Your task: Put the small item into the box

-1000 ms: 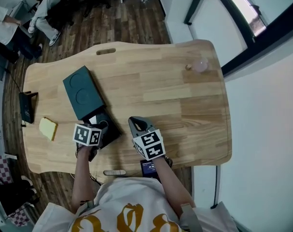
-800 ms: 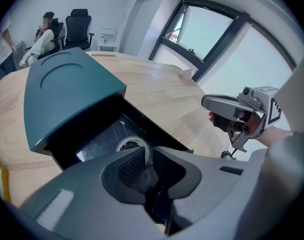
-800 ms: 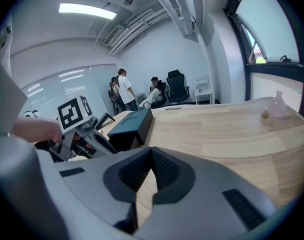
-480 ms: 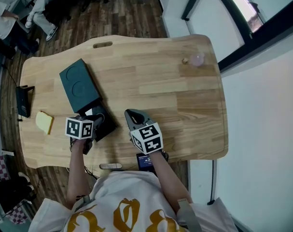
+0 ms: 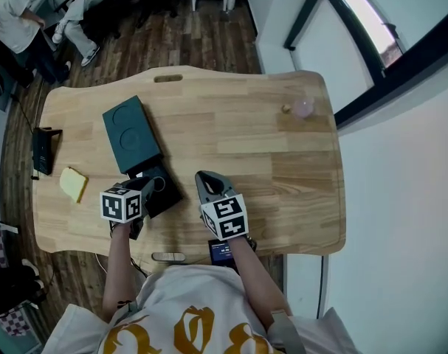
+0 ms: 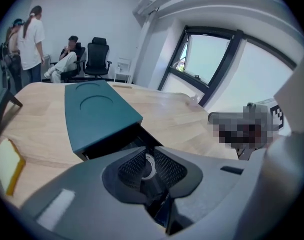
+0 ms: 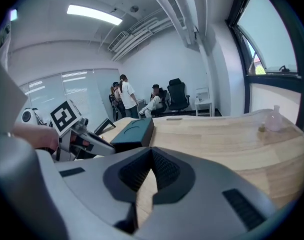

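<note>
A dark teal box (image 5: 131, 139) lies on the wooden table (image 5: 238, 135), its black inner drawer (image 5: 163, 192) slid out toward me. My left gripper (image 5: 150, 186) hovers at the drawer's near end, shut on a small dark item with a pale ring (image 6: 148, 166). In the left gripper view the box (image 6: 98, 110) and its open mouth lie just beyond the jaws. My right gripper (image 5: 207, 181) rests beside the drawer to the right, jaws together with nothing between them (image 7: 150, 156). The right gripper view shows the box (image 7: 134, 129) and the left gripper (image 7: 77, 135) at its left.
A yellow sponge (image 5: 73, 184) and a black stand (image 5: 42, 150) lie at the table's left edge. A small pink bottle (image 5: 303, 108) stands at the far right. A phone (image 5: 224, 252) sits at the near edge. People and chairs (image 5: 76, 9) are beyond the table's far left.
The head camera has shifted a little. Both grippers stay almost where they were by the drawer; the left one has drifted slightly left, with the small item still held.
</note>
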Available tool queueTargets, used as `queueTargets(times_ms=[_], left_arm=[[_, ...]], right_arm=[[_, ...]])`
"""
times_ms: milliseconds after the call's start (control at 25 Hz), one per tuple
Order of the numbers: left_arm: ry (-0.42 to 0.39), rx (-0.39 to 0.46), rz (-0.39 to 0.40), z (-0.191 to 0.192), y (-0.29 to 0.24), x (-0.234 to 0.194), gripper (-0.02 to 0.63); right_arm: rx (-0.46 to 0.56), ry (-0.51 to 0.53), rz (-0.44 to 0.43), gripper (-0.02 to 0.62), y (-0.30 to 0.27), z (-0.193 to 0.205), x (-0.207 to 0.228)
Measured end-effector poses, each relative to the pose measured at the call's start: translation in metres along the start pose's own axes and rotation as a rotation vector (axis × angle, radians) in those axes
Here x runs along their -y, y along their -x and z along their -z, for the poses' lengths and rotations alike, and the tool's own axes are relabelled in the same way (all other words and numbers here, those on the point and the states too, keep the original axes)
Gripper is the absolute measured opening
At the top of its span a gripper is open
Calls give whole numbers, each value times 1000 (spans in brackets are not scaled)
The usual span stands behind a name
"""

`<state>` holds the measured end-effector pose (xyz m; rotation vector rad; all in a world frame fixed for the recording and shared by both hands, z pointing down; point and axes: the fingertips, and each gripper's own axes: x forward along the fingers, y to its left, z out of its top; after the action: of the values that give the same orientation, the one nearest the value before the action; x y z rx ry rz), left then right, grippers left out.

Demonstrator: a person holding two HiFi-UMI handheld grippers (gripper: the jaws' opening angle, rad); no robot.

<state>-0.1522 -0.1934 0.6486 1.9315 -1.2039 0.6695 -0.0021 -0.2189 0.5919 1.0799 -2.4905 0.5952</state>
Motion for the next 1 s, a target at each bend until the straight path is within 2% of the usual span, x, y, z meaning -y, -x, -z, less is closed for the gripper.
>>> queueTargets(times_ms=[280,400,560,720,840,1000], left_arm=[[-25,147,-30,-21,30,9,30],[-33,201,-53,-26,46,11,5],[-46,278,-81,-32,69,18,3],[-59,396,-79,-41,96,27,3],[-39,478,-63,-48,114,35,3],[-56,595,-97,-56,141,39,3]], right_arm=[[67,15,-9,5,13,-24,-12],[96,55,-41,5,19,-36,-26],[129,95,-41,5,29,-48,-37],[160,121,-17,5,40,-54,-44],[171,150,-16,5,45,-60,-52],[200,174,-23,5,56,-71,-63]])
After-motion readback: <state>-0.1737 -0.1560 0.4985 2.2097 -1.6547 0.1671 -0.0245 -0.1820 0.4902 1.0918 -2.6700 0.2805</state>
